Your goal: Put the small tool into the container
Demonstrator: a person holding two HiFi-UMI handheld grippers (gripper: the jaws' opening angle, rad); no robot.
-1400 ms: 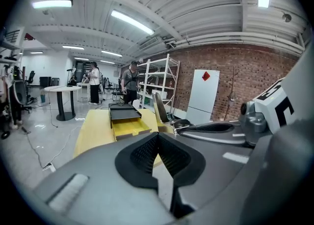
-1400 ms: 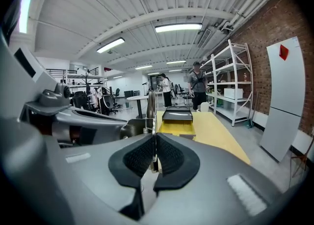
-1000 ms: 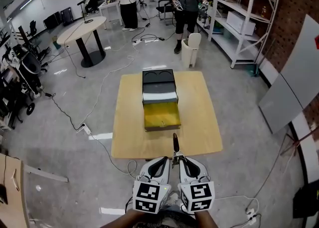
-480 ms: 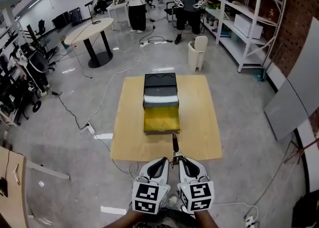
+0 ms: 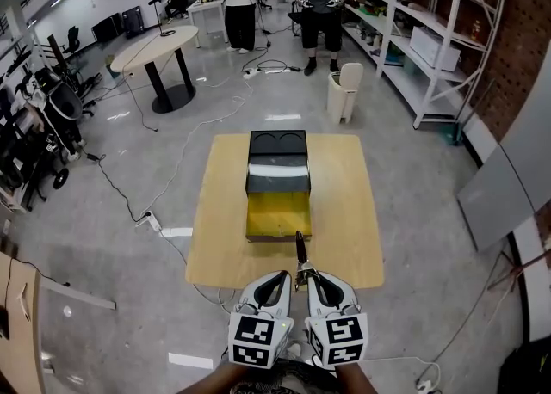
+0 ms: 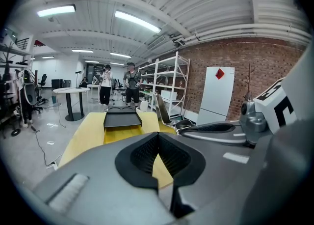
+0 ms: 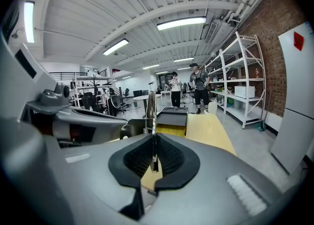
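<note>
Drifting closer within the head view since a second ago, the square light-wooden table [image 5: 346,212] is now lying with its near edge just ahead of both grippers, and the tip of the slim, dark metal small tool [image 5: 298,253] is reaching to about the front rim of the yellow drawer [image 5: 277,212].

That drawer is standing pulled out from the black box-shaped container [image 5: 277,156], which is sitting on the table's far half.

The right gripper [image 5: 308,277] is holding the small tool. In the right gripper view its ribbed black pads [image 7: 169,157] are pressing narrowly together on the tool's lower end, and the small tool [image 7: 151,111] is standing upright above the right gripper [image 7: 154,155], pointing toward the container [image 7: 172,117].

The left gripper [image 5: 282,279] is hanging just beside the right one, the marker cubes nearly touching. In the left gripper view its pads [image 6: 143,154] are meeting at the tips, and the left gripper [image 6: 158,145] is gripping nothing; only table shows behind them.

People are standing far beyond the table.
</note>
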